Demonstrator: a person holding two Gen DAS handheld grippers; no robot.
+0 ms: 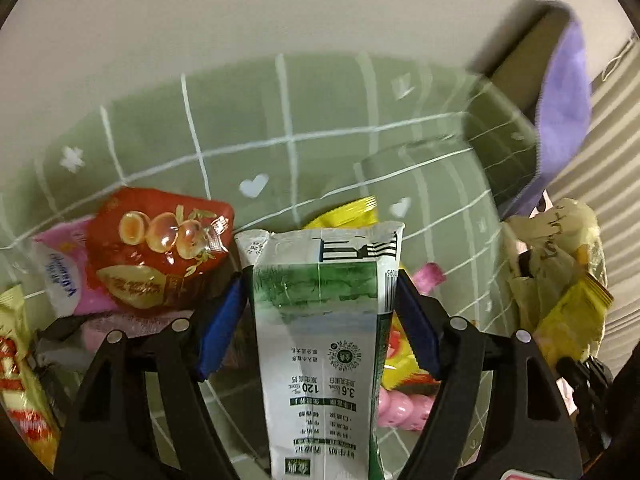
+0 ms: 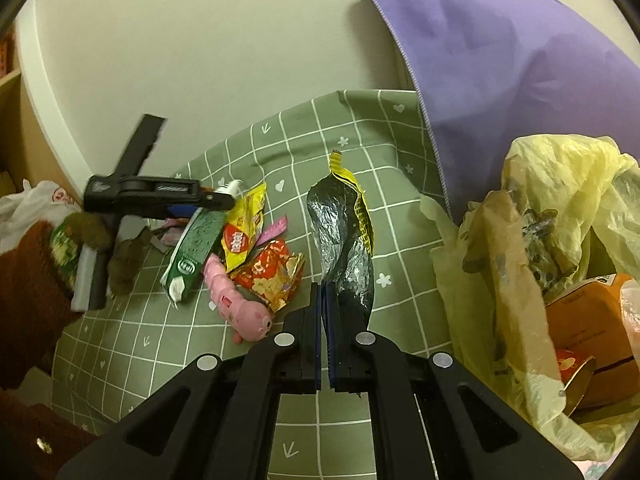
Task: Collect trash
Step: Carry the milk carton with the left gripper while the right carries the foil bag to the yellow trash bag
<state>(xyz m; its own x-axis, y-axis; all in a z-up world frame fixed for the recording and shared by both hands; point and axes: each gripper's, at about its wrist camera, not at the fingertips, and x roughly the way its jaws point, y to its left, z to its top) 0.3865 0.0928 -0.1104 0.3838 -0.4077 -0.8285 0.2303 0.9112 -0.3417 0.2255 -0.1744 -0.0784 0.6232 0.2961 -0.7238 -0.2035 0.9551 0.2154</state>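
My left gripper (image 1: 320, 280) is shut on a flattened green-and-white milk carton (image 1: 324, 320) and holds it over the green checked tablecloth (image 1: 160, 136). The same carton (image 2: 192, 252) and left gripper (image 2: 216, 200) show in the right wrist view. My right gripper (image 2: 323, 286) is shut on the lower end of an opened yellow wrapper with a silver foil inside (image 2: 344, 236). A yellow plastic trash bag (image 2: 560, 216) stands open to its right; it also shows in the left wrist view (image 1: 556, 264).
Loose trash lies on the cloth: a red snack bag (image 1: 160, 244), a pink-white packet (image 1: 60, 272), a yellow packet (image 2: 244, 228), a red crumpled wrapper (image 2: 272, 272) and a pink toy (image 2: 236, 304). A purple cloth (image 2: 500, 68) hangs at the back right.
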